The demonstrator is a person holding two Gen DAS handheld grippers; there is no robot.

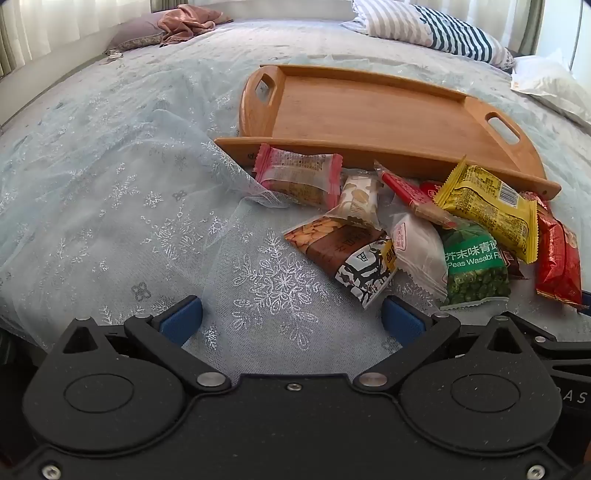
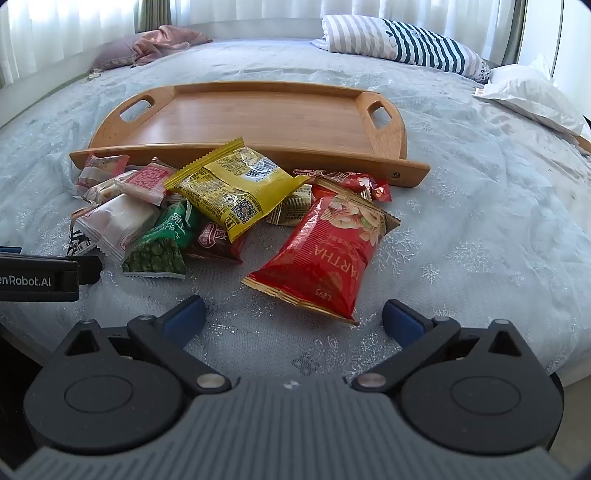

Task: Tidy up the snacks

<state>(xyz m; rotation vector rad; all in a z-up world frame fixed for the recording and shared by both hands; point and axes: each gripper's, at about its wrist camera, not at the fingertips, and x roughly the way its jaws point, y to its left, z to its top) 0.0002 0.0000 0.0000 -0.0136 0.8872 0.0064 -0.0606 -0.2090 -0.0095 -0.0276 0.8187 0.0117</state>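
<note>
A pile of several snack packets lies on the bed in front of an empty wooden tray (image 1: 369,107) (image 2: 258,114). In the left wrist view I see a pink packet (image 1: 299,177), a brown almond packet (image 1: 343,254), a white packet (image 1: 417,251), a green wasabi pea packet (image 1: 476,269) and a yellow packet (image 1: 487,206). The right wrist view shows the yellow packet (image 2: 232,188), the green pea packet (image 2: 159,247) and a big red bag (image 2: 321,254). My left gripper (image 1: 291,317) is open above the lace cover, near the almond packet. My right gripper (image 2: 293,317) is open just short of the red bag.
A pale blue lace cover (image 1: 110,206) drapes the bed. Striped pillows (image 2: 402,40) and a white pillow (image 2: 532,96) lie at the far right, a pink cloth (image 1: 188,22) on a mauve pillow at the far left. Curtains hang behind.
</note>
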